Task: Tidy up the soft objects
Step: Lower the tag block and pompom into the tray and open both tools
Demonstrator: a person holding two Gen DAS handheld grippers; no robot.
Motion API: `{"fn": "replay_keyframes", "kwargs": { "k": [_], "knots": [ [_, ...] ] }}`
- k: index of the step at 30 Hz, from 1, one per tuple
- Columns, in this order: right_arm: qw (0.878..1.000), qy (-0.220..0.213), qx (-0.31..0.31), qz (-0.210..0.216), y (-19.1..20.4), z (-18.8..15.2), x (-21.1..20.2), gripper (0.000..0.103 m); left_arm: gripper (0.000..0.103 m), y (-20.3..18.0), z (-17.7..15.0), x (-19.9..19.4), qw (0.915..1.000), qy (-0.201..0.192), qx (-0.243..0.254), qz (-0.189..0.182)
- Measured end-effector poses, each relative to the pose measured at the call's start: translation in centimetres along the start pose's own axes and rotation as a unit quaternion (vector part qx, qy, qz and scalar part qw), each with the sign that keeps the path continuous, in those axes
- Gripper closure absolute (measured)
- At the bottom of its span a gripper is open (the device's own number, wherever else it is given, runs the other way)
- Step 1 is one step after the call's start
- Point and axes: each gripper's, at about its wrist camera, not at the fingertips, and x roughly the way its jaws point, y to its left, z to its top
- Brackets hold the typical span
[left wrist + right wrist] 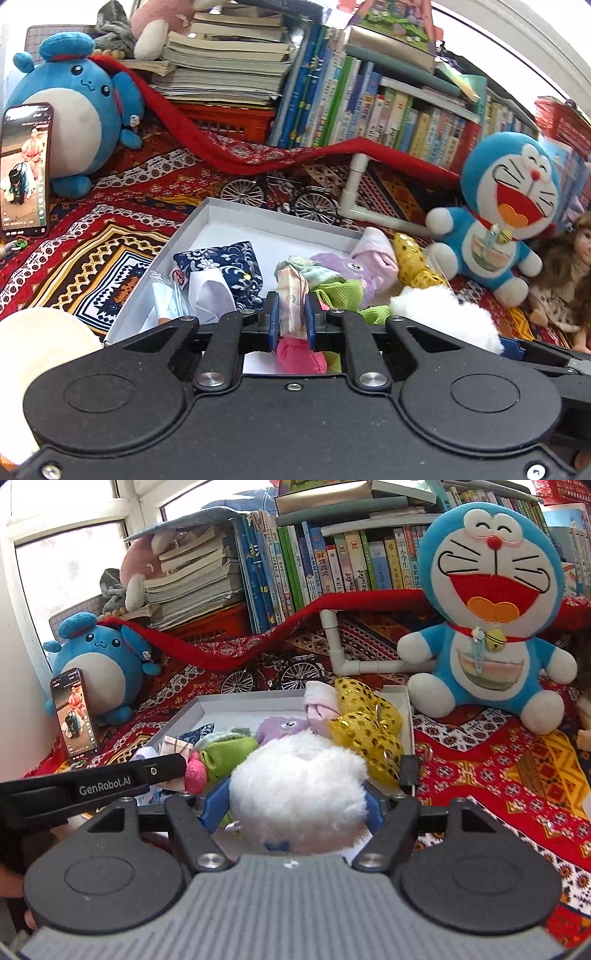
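A: Surface and room were logged first. A red patterned woven cloth [122, 236] was spread over the whole work surface. Behind it a long row of upright books [332, 565] and one stack of flat-lying books [225, 55] were noted, with a bright window frame [66, 528] at the left.

B: And the edges, the room for moving?

A: A shallow white cardboard tray [195, 225] was recorded at centre. Its far left part was bare; the right half was crowded with soft things, some lying over the right rim. Against the far rim a small metal bicycle model [280, 199] was seen, and a white plastic pipe elbow [343, 653] just behind. Open cloth was left to the tray's left and right.

B: Counts?

A: Two blue plush toys: one round blue-and-white plush creature [74, 122] at far left, one laughing blue cat plush [491, 602] at right. One smartphone [75, 716] was propped against the round one. One doll [569, 273] was partly seen. One red scarf [207, 147].

B: Claws?

A: The left gripper [291, 317] was clamped on a pale printed fabric pouch [291, 295], held over the tray. The right gripper [295, 805] was closed around a white fluffy pompom [299, 790] at the tray's near edge.
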Motion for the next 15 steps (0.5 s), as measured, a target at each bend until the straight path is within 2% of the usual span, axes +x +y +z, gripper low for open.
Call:
{"fn": "replay_keyframes", "kwargs": {
  "k": [9,15],
  "knots": [
    [1.0,-0.018,0.015,0.01,-0.1,2.8,2.1,0.03,0.092,0.3,1.9,2.1,0.9979,-0.003,-0.065,0.01],
    [0.998,-0.008,0.052,0.029,-1.4,4.1,4.0,0.029,0.087,0.2,1.1,3.1,0.9979,0.01,-0.063,0.013]
  ]
}}
